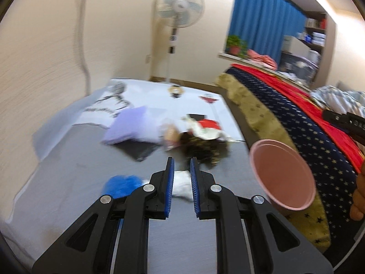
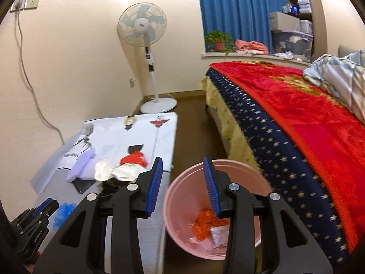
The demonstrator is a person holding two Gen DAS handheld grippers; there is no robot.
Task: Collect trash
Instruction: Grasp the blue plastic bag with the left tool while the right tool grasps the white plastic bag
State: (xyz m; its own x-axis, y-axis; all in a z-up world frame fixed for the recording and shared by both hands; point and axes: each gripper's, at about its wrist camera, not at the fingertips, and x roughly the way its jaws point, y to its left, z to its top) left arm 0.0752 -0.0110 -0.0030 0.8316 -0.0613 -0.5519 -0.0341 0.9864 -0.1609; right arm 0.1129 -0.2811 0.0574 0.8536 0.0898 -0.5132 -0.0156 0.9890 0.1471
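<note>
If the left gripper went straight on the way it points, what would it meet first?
Most likely the white crumpled piece lying on the table, seen right between the left gripper's fingers. Beyond it lies the dark patterned wrapper. The picture is blurred and depth is unclear, so this is tentative.

Grey table [image 2: 127, 239] with white printed sheet [image 2: 136, 134]; on it purple cloth [image 2: 81, 167], crumpled white bag [image 2: 107, 171], red wrapper [image 2: 133, 158], blue wad [image 2: 61, 212].

A white standing fan [image 2: 142, 28] stands by the wall, blue curtain [image 2: 239, 6] and potted plant [image 2: 219, 38] beyond; a red blanket [image 2: 296, 111] covers what seems a bed.
</note>
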